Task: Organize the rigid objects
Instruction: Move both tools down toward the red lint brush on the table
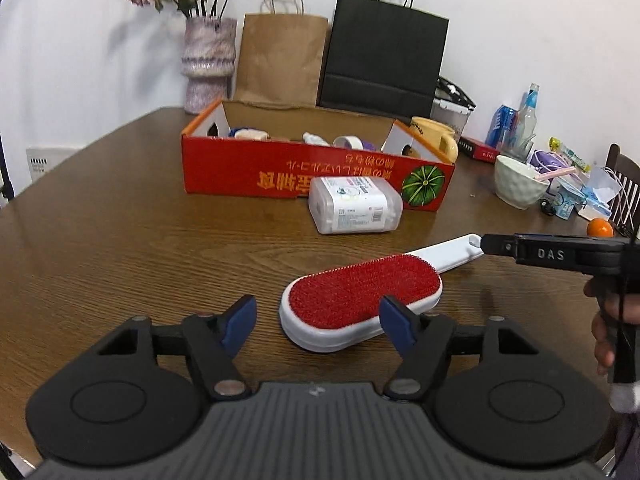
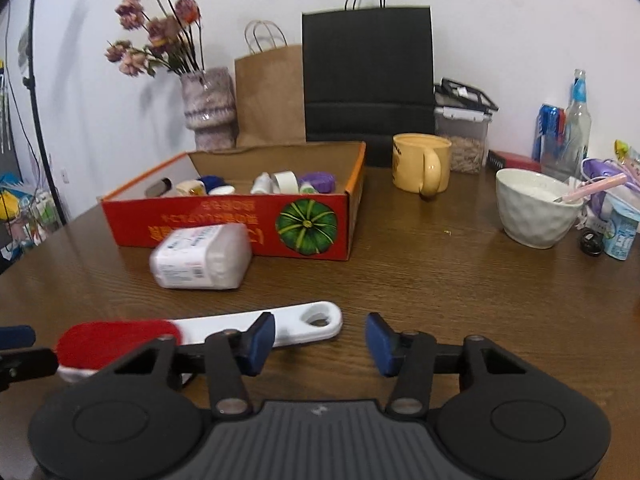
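Both grippers, left and right, gape empty; brush at twelve o'clock looks light, stiff: pinch its handle

We read only "DAS", in pale letters on the black right gripper entering the left wrist view from the right. The red box carries upside-down orange East Asian lettering we cannot make out; the white container label is too small.

Along the table's far edge: vase of dried flowers, brown paper bag, black paper bag. Toward the right edge: yellow mug, white bowl, clear bottle.
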